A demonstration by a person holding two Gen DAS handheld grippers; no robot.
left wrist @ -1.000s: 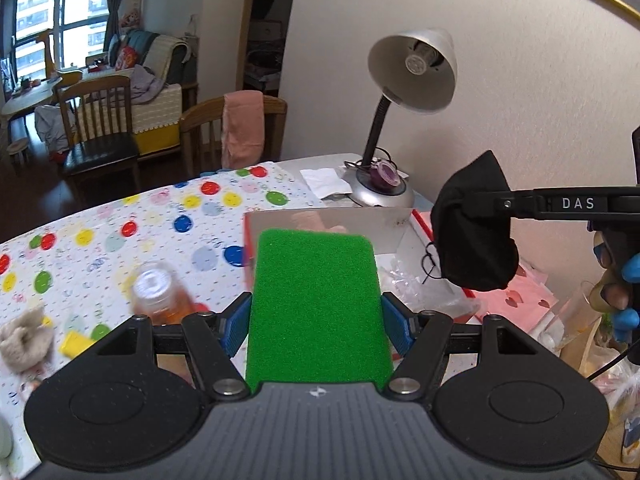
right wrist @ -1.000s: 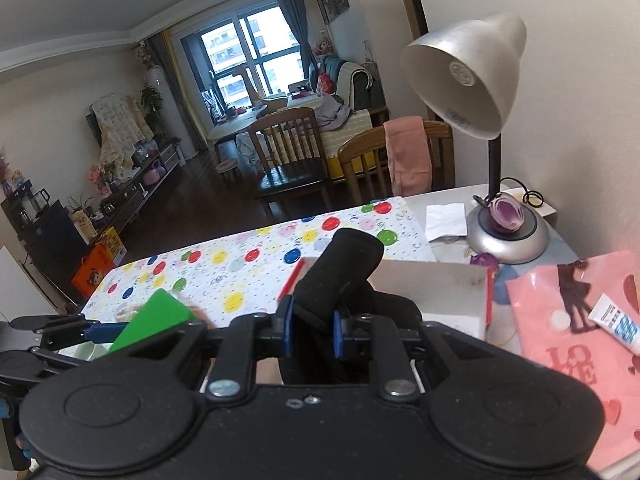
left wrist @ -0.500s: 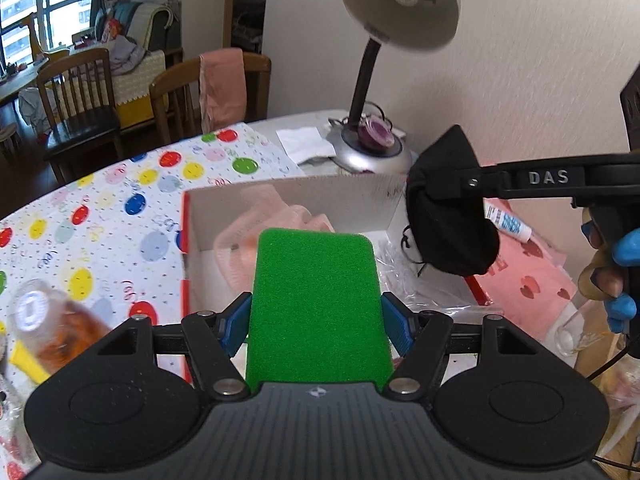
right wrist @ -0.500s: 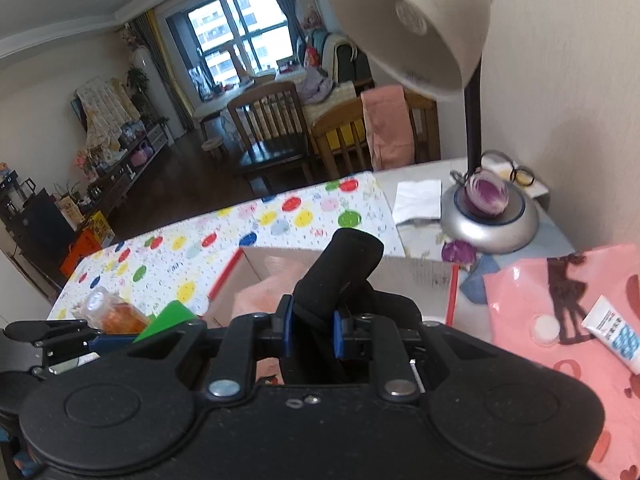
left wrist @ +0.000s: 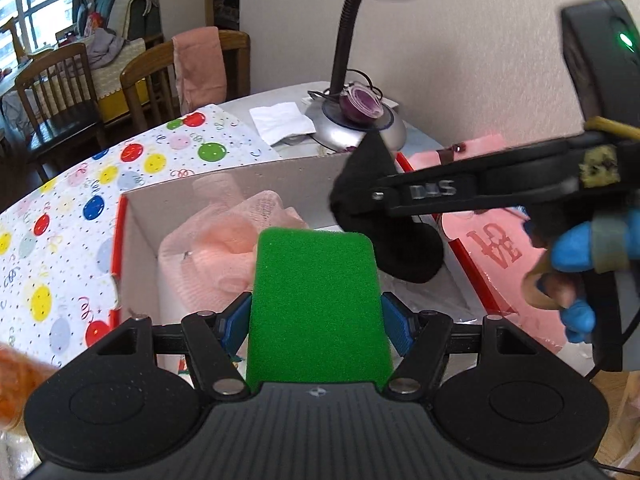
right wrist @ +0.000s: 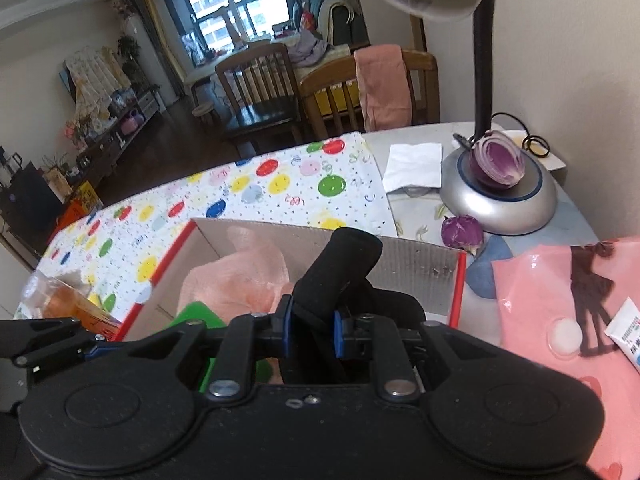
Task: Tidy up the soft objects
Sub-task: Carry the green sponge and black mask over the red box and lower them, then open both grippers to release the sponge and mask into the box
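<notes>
My left gripper is shut on a green sponge and holds it over the near side of an open cardboard box with red edges. A pink cloth lies inside the box. My right gripper is shut on a black soft cloth and holds it over the box's right part; the cloth also shows in the left wrist view. The box, the pink cloth and the sponge also show in the right wrist view.
A desk lamp's base with a halved red onion stands behind the box. A pink bag lies to the right, an orange bottle to the left. A dotted tablecloth covers the table. A white tissue lies near the lamp.
Both grippers have moved forward and down over the box with their loads. The box interior and the pink cloth have come into fuller view.
</notes>
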